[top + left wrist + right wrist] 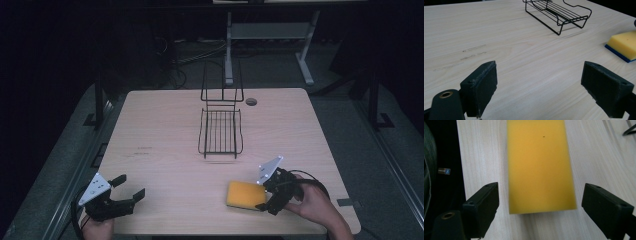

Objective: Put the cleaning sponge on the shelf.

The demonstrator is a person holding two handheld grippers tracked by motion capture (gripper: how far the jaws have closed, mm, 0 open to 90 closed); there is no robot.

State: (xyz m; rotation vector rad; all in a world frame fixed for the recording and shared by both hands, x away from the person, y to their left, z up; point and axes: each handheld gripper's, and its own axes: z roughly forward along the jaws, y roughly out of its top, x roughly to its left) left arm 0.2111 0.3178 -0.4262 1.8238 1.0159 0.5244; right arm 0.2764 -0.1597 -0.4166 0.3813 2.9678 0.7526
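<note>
A yellow sponge (244, 195) with a blue underside lies flat on the wooden table (165, 125) near its front right. My right gripper (268, 198) is open at the sponge's right end. In the right gripper view the sponge (539, 165) lies lengthwise ahead of the gripper (546, 205), its near end between the two spread jaws, apart from both. My left gripper (129, 187) is open over bare wood at the front left. The left gripper view has the gripper (544, 82) with nothing between its jaws, and the sponge (624, 45) far to the right.
A black wire rack (220, 127) with a raised back stands at the table's middle, also seen as the rack (559, 13) in the left gripper view. A round cable hole (251, 101) is at the back edge. The table's front edge lies close under both hands.
</note>
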